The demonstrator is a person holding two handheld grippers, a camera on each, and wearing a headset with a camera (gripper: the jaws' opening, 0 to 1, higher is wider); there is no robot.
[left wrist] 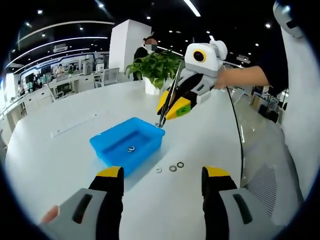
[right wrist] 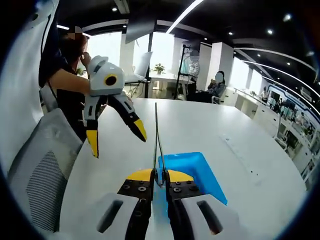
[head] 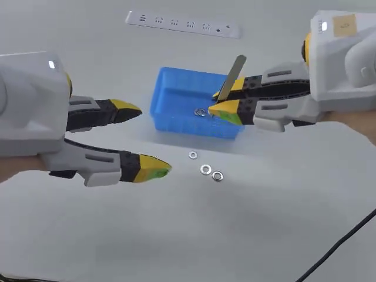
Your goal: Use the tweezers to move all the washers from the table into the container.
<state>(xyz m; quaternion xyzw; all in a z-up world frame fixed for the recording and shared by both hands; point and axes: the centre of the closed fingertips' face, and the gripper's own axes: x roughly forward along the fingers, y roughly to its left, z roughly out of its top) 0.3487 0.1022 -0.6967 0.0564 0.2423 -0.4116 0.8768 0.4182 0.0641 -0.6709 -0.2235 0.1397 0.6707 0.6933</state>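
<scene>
The blue container [head: 170,100] stands mid-table with one washer [head: 201,111] inside it. Three washers [head: 205,169] lie on the table just in front of it. My right gripper [head: 218,101] is shut on the metal tweezers [head: 235,73] and hovers over the container's right end. In the left gripper view the tweezers [left wrist: 170,100] point down at the container's [left wrist: 127,142] near corner. Left of the washers my left gripper [head: 147,139] hangs open with nothing between its fingers. The right gripper view shows the tweezers [right wrist: 156,135] between its shut jaws, above the container [right wrist: 192,170].
A white power strip [head: 182,24] lies at the table's far edge. A black cable [head: 341,247] crosses the near right corner. A potted plant [left wrist: 155,67] stands on the table's far side, and a mesh chair [right wrist: 40,175] sits beside the table.
</scene>
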